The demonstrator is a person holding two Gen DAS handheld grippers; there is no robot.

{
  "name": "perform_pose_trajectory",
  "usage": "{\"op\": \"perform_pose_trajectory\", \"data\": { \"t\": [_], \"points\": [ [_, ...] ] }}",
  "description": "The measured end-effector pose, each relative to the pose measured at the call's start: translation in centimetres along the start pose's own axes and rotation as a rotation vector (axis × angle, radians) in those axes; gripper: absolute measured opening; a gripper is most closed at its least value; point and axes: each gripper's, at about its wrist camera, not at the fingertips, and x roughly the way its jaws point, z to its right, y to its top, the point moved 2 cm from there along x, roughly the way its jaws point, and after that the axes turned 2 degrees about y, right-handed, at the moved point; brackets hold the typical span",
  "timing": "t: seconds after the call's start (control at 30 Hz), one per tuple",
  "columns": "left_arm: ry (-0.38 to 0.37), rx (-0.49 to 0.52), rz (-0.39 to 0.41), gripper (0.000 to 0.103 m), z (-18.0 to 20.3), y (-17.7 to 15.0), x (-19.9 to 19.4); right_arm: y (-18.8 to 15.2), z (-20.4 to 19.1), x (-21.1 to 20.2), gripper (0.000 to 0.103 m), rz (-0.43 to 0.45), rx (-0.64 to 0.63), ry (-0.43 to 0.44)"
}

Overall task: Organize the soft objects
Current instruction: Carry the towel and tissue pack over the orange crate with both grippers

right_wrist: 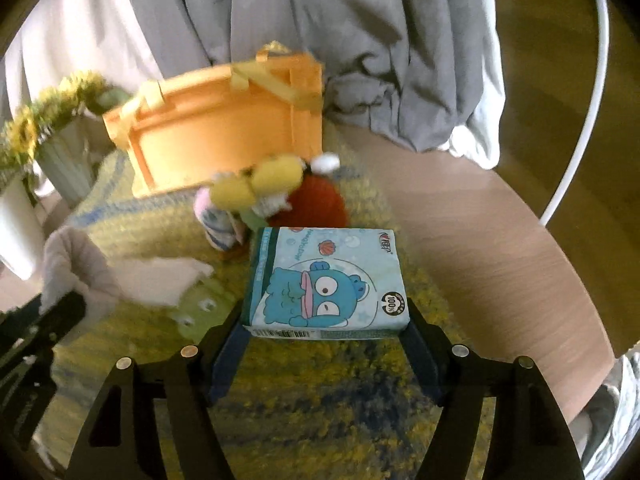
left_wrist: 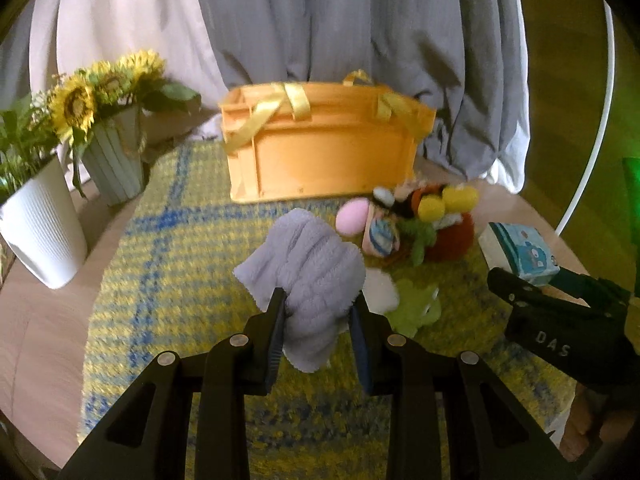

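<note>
My left gripper (left_wrist: 320, 312) is shut on a pale lilac fluffy cloth (left_wrist: 308, 276) and holds it above the yellow-and-blue mat (left_wrist: 168, 264). My right gripper (right_wrist: 326, 320) is shut on a light blue tissue pack (right_wrist: 326, 280) with a cartoon fish face. An orange basket (left_wrist: 328, 152) with yellow ribbon handles stands at the back of the mat. In front of it lies a pile of plush toys (left_wrist: 416, 216), pink, yellow, red and green. A green plush (left_wrist: 416, 308) and a white cloth (left_wrist: 380, 292) lie right of the lilac cloth.
A white ribbed pot (left_wrist: 40, 228) with greenery and a pale vase of sunflowers (left_wrist: 112, 164) stand at the left. Grey and white curtains (left_wrist: 340, 24) hang behind the basket. The round wooden table's edge (right_wrist: 560, 248) curves on the right.
</note>
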Motion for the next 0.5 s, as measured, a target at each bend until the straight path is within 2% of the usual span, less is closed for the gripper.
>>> {"op": "perform_pose_trajectory", "data": {
  "t": [0.2, 0.5],
  "points": [
    [-0.02, -0.011, 0.076, 0.03, -1.3, 2.8, -1.7, 2.6, -1.3, -3.3, 0.073, 0.082, 0.005, 0.03],
    [-0.024, 0.02, 0.198, 0.03, -3.1, 7.2, -3.0, 6.4, -3.7, -5.9, 0.073, 0.224, 0.01, 0.035]
  ]
}}
